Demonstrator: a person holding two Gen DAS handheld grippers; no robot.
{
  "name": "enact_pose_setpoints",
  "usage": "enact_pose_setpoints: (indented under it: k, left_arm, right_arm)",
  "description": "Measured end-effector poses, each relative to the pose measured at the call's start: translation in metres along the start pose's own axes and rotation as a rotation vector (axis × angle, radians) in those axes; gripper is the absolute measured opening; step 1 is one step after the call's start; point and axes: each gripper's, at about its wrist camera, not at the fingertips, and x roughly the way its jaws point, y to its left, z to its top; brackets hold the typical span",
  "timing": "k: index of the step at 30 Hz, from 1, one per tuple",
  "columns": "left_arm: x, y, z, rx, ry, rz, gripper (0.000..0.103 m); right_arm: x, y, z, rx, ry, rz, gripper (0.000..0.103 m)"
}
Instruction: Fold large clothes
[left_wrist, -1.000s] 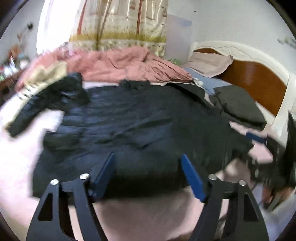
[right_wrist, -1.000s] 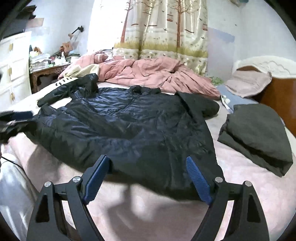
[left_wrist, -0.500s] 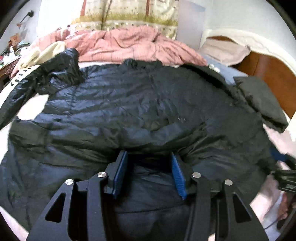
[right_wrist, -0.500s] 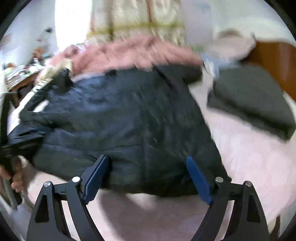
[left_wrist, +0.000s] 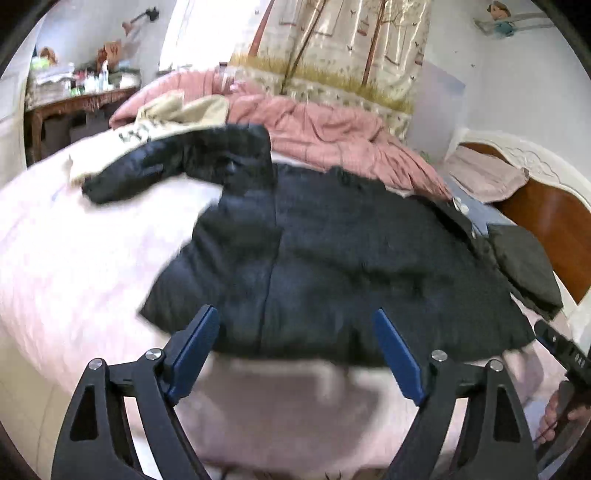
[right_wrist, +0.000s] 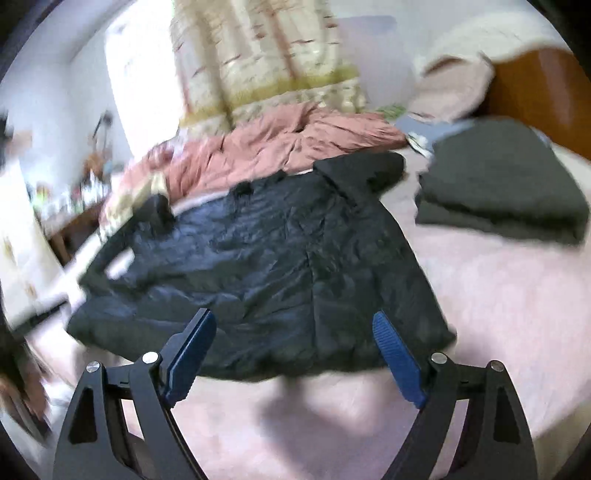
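A large black puffer jacket (left_wrist: 332, 266) lies spread on the pink bed, one sleeve (left_wrist: 177, 162) stretched to the far left. It also shows in the right wrist view (right_wrist: 266, 273). My left gripper (left_wrist: 295, 350) is open and empty, just short of the jacket's near hem. My right gripper (right_wrist: 295, 354) is open and empty at the near hem on the jacket's other side. Both views are blurred by motion.
A folded dark green garment (right_wrist: 506, 184) lies on the bed (right_wrist: 517, 314) near the wooden headboard (left_wrist: 554, 221). A rumpled pink quilt (left_wrist: 332, 129) and a beige cloth (left_wrist: 173, 110) lie behind the jacket. A cluttered side table (left_wrist: 74, 96) stands at far left.
My left gripper, half a second ago closed to a narrow gap over a fold of the jacket, has opened wide and pulled back off it. My right gripper stayed open and shifted sideways.
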Motion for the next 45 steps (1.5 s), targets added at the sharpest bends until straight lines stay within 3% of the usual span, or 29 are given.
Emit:
enact_pose_setpoints:
  k: [2, 7, 10, 13, 18, 19, 20, 21, 24, 25, 27, 28, 33, 38, 44, 45]
  left_arm:
    - [0.003, 0.005, -0.01, -0.014, 0.032, -0.009, 0.086]
    - [0.029, 0.001, -0.007, -0.045, 0.105, -0.032, 0.087]
    - [0.052, -0.005, -0.017, -0.151, 0.226, -0.143, 0.09]
    - [0.058, -0.003, -0.022, -0.2, 0.248, -0.169, 0.09]
    - [0.066, 0.002, -0.006, -0.233, 0.224, -0.191, 0.089]
    - [0.066, 0.002, 0.0, -0.236, 0.208, -0.197, 0.089]
    - [0.065, 0.001, 0.005, -0.229, 0.196, -0.201, 0.087]
    - [0.062, 0.003, 0.007, -0.225, 0.192, -0.202, 0.08]
    - [0.058, -0.005, 0.015, -0.168, 0.159, -0.185, 0.062]
    - [0.059, -0.009, 0.023, -0.14, 0.159, -0.177, 0.048]
    - [0.061, -0.01, 0.024, -0.127, 0.151, -0.17, 0.03]
    - [0.059, -0.012, 0.029, -0.115, 0.137, -0.169, 0.029]
    - [0.06, -0.019, 0.058, -0.081, 0.082, -0.15, 0.03]
    - [0.088, -0.024, 0.105, -0.104, 0.064, -0.115, 0.034]
    - [0.155, -0.022, 0.128, -0.03, 0.047, -0.018, 0.051]
    - [0.168, -0.018, 0.128, -0.028, 0.052, -0.01, 0.058]
  right_arm:
    - [0.002, 0.008, -0.008, -0.006, 0.05, 0.072, 0.089]
    - [0.032, 0.021, -0.02, -0.017, 0.184, 0.106, 0.089]
    - [0.043, 0.02, -0.023, -0.005, 0.207, 0.066, 0.089]
    - [0.056, 0.015, -0.025, 0.038, 0.256, 0.081, 0.089]
    - [0.059, 0.01, -0.021, 0.067, 0.232, 0.113, 0.088]
    - [0.059, 0.011, -0.019, 0.063, 0.221, 0.101, 0.084]
    - [0.057, 0.013, -0.017, 0.047, 0.198, 0.063, 0.068]
    - [0.055, 0.016, -0.013, 0.01, 0.166, 0.006, 0.053]
    - [0.05, 0.025, -0.006, -0.068, 0.119, -0.027, 0.051]
    - [0.052, 0.025, -0.003, -0.077, 0.111, -0.032, 0.049]
    - [0.052, 0.024, 0.003, -0.081, 0.102, -0.046, 0.035]
    - [0.051, 0.024, 0.007, -0.084, 0.09, -0.049, 0.032]
    - [0.053, 0.036, 0.042, -0.144, 0.009, -0.067, 0.031]
    - [0.073, 0.044, 0.093, -0.13, -0.026, -0.097, 0.031]
    - [0.139, 0.041, 0.132, -0.171, -0.04, -0.161, 0.031]
    - [0.155, 0.033, 0.135, -0.171, -0.039, -0.168, 0.031]
